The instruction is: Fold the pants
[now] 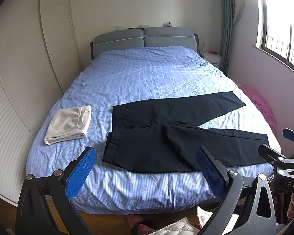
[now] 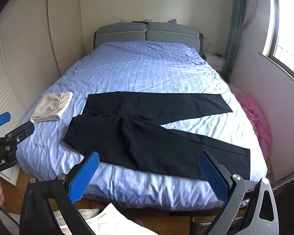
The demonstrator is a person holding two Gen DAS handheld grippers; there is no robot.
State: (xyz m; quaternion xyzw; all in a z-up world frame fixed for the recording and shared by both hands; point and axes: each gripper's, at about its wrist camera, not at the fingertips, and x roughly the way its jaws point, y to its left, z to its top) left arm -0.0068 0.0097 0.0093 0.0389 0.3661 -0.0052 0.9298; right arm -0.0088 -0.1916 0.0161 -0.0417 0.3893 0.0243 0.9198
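Note:
Dark navy pants (image 1: 166, 137) lie spread flat on the near part of the bed, waistband to the left, the two legs splayed apart to the right. They also show in the right wrist view (image 2: 147, 129). My left gripper (image 1: 145, 171) is open and empty, held before the bed's near edge, short of the pants. My right gripper (image 2: 149, 173) is open and empty, also short of the pants' near leg. The right gripper shows at the right edge of the left wrist view (image 1: 280, 152), and the left gripper at the left edge of the right wrist view (image 2: 7, 129).
The bed has a blue striped cover (image 1: 147, 78) and a grey headboard (image 1: 145, 37). A folded white garment (image 1: 68, 124) lies left of the pants. A louvred wardrobe (image 1: 19, 78) stands on the left. Pink fabric (image 1: 260, 103) lies by the right wall under the window. A white nightstand (image 1: 212, 57) stands at the back.

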